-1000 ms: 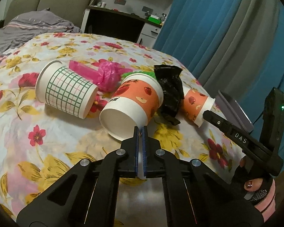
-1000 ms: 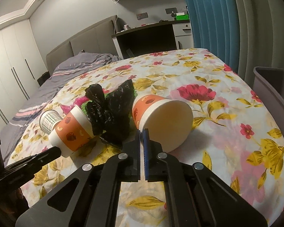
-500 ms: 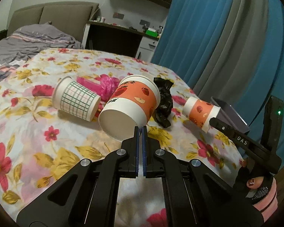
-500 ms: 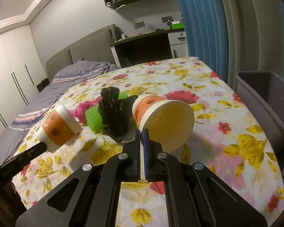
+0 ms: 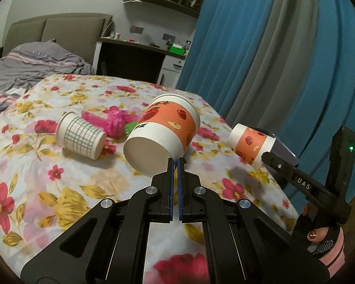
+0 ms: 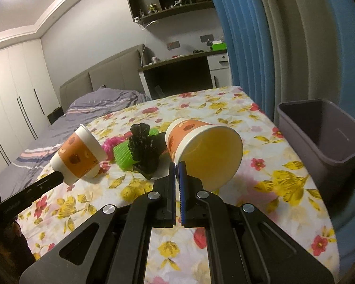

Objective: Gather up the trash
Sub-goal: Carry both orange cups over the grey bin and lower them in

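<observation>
My left gripper (image 5: 175, 162) is shut on the rim of an orange fruit-print paper cup (image 5: 163, 135) and holds it above the floral bed. My right gripper (image 6: 176, 165) is shut on the rim of a second orange paper cup (image 6: 201, 151), also lifted; that cup shows in the left wrist view (image 5: 249, 145). On the bed lie a green-checked paper cup (image 5: 81, 138), a pink plastic bag (image 5: 111, 123), a green wrapper (image 6: 123, 153) and a crumpled black bag (image 6: 143, 150).
A grey plastic bin (image 6: 324, 137) stands beside the bed's right edge, in front of the blue curtain (image 5: 272, 59). A grey duvet (image 5: 23, 68) lies at the bed's head. A dark desk (image 6: 177, 75) stands at the back wall.
Both grippers have risen, lifting their orange cups off the bed. The bin has come more fully into the right wrist view.
</observation>
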`<action>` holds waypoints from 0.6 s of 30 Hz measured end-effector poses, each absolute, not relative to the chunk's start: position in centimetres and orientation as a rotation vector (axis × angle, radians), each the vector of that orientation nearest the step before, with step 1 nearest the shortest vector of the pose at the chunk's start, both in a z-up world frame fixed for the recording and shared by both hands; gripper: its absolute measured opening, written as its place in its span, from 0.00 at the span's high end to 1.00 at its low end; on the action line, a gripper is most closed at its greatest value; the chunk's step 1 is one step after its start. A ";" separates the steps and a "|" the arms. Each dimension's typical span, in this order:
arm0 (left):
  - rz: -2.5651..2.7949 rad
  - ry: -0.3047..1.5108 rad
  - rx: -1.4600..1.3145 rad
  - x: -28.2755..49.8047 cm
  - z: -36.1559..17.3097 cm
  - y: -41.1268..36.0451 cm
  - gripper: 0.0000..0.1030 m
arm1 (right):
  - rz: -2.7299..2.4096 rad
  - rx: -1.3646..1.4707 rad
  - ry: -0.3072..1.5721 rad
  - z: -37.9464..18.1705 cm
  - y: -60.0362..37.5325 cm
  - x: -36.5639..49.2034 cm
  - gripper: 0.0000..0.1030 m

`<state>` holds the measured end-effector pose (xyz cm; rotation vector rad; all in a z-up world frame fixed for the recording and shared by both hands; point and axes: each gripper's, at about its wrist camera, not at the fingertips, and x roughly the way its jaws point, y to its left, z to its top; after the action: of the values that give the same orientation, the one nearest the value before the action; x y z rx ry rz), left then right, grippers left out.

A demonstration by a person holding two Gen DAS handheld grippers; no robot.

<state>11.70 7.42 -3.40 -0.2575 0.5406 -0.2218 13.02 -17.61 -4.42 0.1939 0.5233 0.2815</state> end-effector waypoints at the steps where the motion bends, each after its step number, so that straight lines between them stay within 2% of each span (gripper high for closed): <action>1: -0.226 0.538 -0.254 11.7 -3.3 7.1 0.98 | 0.278 0.195 0.520 -4.3 -17.9 13.0 0.96; 9: -0.317 0.512 -0.195 13.2 -1.3 2.2 0.98 | 0.216 0.192 0.467 -3.0 -21.3 11.9 0.96; 18: -0.493 0.489 -0.137 18.9 0.9 -8.3 0.98 | 0.042 0.189 0.418 -1.8 -28.9 12.7 0.96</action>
<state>18.88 -8.29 0.86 -0.1369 0.4889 -0.4928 12.71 -28.88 -1.84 0.1886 0.4183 0.0422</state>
